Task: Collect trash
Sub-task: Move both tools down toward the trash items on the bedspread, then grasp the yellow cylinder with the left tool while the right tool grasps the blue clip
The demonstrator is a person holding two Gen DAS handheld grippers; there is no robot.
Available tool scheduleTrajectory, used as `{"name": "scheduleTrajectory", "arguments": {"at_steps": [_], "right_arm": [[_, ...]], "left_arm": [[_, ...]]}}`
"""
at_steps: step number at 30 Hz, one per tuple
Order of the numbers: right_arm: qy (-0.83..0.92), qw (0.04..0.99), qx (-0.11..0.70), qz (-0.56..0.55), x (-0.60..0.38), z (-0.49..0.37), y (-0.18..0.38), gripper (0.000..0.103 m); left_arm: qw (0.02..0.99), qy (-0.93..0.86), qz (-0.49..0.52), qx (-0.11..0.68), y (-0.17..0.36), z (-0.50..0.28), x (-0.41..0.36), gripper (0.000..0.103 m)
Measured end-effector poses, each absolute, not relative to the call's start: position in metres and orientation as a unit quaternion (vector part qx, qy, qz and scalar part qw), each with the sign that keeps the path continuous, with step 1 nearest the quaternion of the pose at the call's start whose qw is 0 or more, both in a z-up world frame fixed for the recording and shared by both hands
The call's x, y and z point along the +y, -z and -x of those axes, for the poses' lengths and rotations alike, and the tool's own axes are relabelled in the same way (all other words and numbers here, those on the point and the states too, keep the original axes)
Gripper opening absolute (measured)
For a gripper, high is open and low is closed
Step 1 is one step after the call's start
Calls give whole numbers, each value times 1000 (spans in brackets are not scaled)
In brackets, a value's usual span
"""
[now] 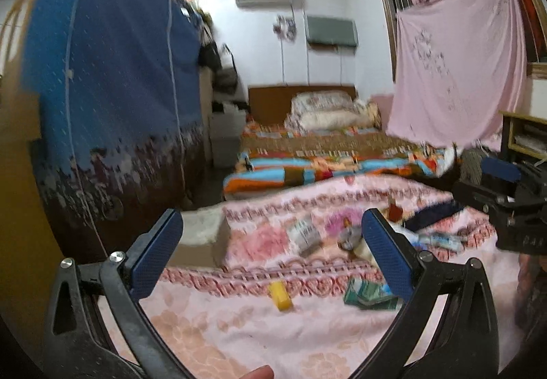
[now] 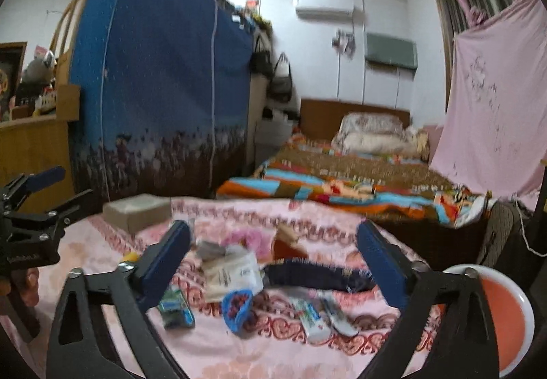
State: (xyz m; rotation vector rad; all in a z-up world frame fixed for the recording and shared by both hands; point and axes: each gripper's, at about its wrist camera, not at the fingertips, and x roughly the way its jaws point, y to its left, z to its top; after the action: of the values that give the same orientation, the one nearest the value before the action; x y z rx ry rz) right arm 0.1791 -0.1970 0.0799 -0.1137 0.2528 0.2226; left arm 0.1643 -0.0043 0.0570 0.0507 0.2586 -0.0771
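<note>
Trash: a loose scatter of wrappers and small packets on the pink floral bedspread (image 2: 273, 355), mid-bed. Items: white printed packet (image 2: 236, 271), blue bag of reddish pieces (image 2: 237, 309), green-and-white tube (image 2: 312, 315) with its long axis running toward the camera, green foil pack (image 2: 176, 309), yellow piece (image 1: 280, 295) lying apart nearer the left side. Right gripper (image 2: 273, 262): jaws apart, empty, held above the bed with the scatter directly ahead and below between its fingers; judged the nearer claw for the packet and blue bag. Left gripper (image 1: 273, 256): jaws apart, empty, the yellow piece and green pack just below it. Cardboard box (image 2: 136, 211) sits at the bed's far left edge; orange-and-white basin (image 2: 506, 314) at the right edge, partly cut off. Motion blur obscures labels; a dark fringed cloth (image 2: 318, 273) may cover further items.
</note>
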Motion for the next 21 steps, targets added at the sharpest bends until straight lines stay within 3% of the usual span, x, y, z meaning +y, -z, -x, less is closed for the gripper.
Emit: {"name": "scheduleTrajectory", "arguments": {"at_steps": [3,8,11,13,15,21], "right_arm": [[-113,979,162,54,-198,-186,-74,81],[-141,964,220,46,-197,-198,-60,75],[-150,957,245,46,-196,-202,-52,72],[-152,951,265,50,-193,-207,-46,63],[-152,942,296,49,-192,-215,-38,47],[-179,924,337,19,-198,-224,-27,43]], "left_arm": [[983,43,-25,174,-49,-176,-5,90],[963,60,-4,262,-30,-199,-2,83],[951,67,2,303,-19,-212,-3,71],[944,69,1,322,-15,-217,-4,62],[939,75,3,335,-11,-220,-6,57],[928,79,15,363,-5,-226,-5,37]]}}
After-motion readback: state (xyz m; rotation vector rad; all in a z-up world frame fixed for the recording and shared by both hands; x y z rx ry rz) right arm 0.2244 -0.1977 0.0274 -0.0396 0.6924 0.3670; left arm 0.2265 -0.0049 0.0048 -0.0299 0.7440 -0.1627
